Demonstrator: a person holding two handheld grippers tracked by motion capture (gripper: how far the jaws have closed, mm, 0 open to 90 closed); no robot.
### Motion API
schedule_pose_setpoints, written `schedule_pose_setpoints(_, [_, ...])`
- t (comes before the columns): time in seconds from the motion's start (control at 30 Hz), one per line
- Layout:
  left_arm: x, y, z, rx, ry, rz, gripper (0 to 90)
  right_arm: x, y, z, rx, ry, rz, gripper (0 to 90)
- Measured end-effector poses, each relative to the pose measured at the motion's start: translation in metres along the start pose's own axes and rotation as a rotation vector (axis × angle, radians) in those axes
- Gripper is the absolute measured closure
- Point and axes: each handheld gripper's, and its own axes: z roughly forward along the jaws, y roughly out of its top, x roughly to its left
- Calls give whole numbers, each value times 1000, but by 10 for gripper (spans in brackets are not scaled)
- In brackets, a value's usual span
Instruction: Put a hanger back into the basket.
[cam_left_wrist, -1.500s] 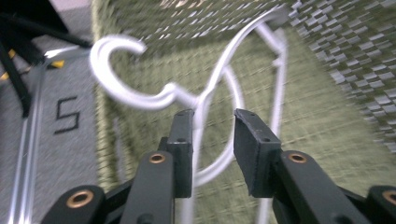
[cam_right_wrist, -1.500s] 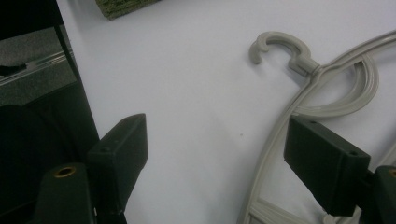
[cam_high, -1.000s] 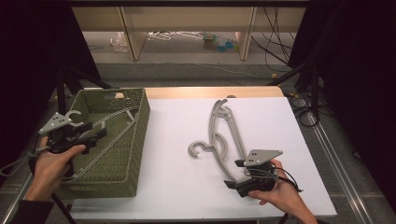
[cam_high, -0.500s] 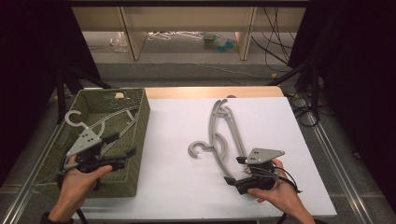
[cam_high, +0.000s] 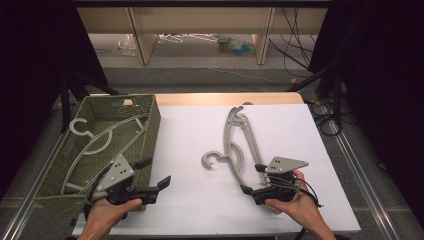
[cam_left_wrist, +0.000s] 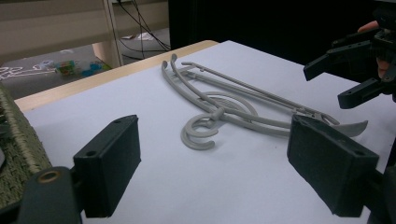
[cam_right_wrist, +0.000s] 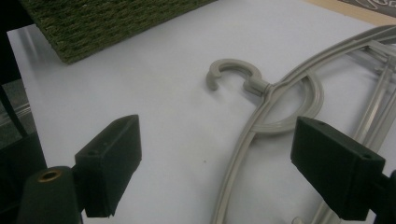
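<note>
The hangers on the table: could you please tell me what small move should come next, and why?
Probably the right tongs should ease forward and close on the nearest hanger. One hanger already lies in the basket, the rest lie stacked on the table, and both tongs are open and empty, the right ones just short of the stack's near end.

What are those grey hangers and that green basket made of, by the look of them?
The grey hangers look like moulded plastic: matte, uniform grey, smooth rounded hook and thin ribs. The green basket seems woven, perhaps cord or seagrass-like fibre: its walls show a coarse braided texture, though the exact fibre is hard to tell.
</note>
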Motion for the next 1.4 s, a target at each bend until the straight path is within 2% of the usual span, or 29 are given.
schedule_pose_setpoints(0.07, [-2, -5, 1, -9, 5, 13, 170, 1, 0, 0, 4, 5, 4, 173])
schedule_pose_setpoints(0.1, [-4, -7, 2, -9, 0, 9, 170, 1, 0, 0, 4, 5, 4, 173])
schedule_pose_setpoints(0.13, [-5, -8, 2, -12, -9, 24, 168, 1, 0, 0, 4, 4, 3, 172])
schedule_pose_setpoints(0.17, [-7, -10, 3, -28, -16, 4, 167, 1, 0, 0, 3, 4, 5, 172])
schedule_pose_setpoints(0.2, [-9, -11, 2, -24, -8, 16, 167, 1, 0, 0, 2, 7, 3, 172])
schedule_pose_setpoints(0.23, [-10, -12, 3, -24, -22, 35, 167, 1, 0, 0, 2, 8, 5, 172])
schedule_pose_setpoints(0.27, [-14, -14, 4, -20, -30, 17, 166, 0, 0, 1, 1, 7, 3, 172])
schedule_pose_setpoints(0.33, [-17, -16, 6, -27, -37, 60, 166, 0, -1, 1, 6, 7, 3, 172])
schedule_pose_setpoints(0.4, [-20, -20, 8, -18, -54, 46, 160, 0, -1, 1, 4, -1, -8, 172])
schedule_pose_setpoints(0.5, [-24, -24, 11, 1, -64, 55, 160, 0, -2, 3, 17, 14, 2, 172])
schedule_pose_setpoints(0.57, [-27, -28, 14, 12, -83, 51, 160, 0, -3, 4, 20, 1, -2, 173])
schedule_pose_setpoints(0.67, [-30, -31, 15, 22, -81, 50, 161, -2, -3, 6, 26, -6, -1, 174])
schedule_pose_setpoints(0.73, [-29, -33, 16, 20, -79, 72, 161, -2, -3, 6, 36, -14, 0, 181])
schedule_pose_setpoints(0.8, [-30, -36, 17, 17, -75, 70, 161, -3, -2, 8, 41, -24, -7, 182])
schedule_pose_setpoints(0.87, [-32, -39, 17, 32, -77, 70, 161, -4, -1, 12, 58, -37, -7, 169])
schedule_pose_setpoints(0.9, [-33, -40, 17, 39, -78, 84, 161, -4, -1, 15, 81, -38, -2, 161])
schedule_pose_setpoints(0.97, [-35, -42, 19, 40, -94, 75, 161, -5, 0, 23, 123, -31, -29, 164])
schedule_pose_setpoints(1.07, [-36, -43, 19, 50, -90, 93, 161, -5, 1, 30, 132, -38, -28, 163])
schedule_pose_setpoints(1.1, [-36, -44, 19, 52, -91, 89, 162, -6, 2, 31, 163, -35, -27, 164])
schedule_pose_setpoints(1.13, [-35, -44, 19, 55, -86, 89, 162, -8, 3, 39, 183, -53, -22, 179])
schedule_pose_setpoints(1.17, [-35, -44, 18, 59, -83, 90, 162, -8, 3, 39, 183, -53, -22, 179])
schedule_pose_setpoints(1.2, [-35, -44, 19, 50, -85, 78, 161, -10, 4, 42, 219, -43, -16, 187])
schedule_pose_setpoints(1.27, [-34, -43, 18, 51, -81, 90, 162, -14, 6, 52, 261, -47, 14, 217])
schedule_pose_setpoints(1.33, [-34, -43, 18, 56, -83, 85, 162, -19, 4, 62, 283, -55, 6, 256])
schedule_pose_setpoints(1.37, [-34, -43, 18, 56, -84, 83, 162, -20, 5, 64, 319, -47, 32, 279])
schedule_pose_setpoints(1.4, [-34, -44, 19, 54, -86, 82, 162, -21, 5, 67, 338, -46, 37, 311])
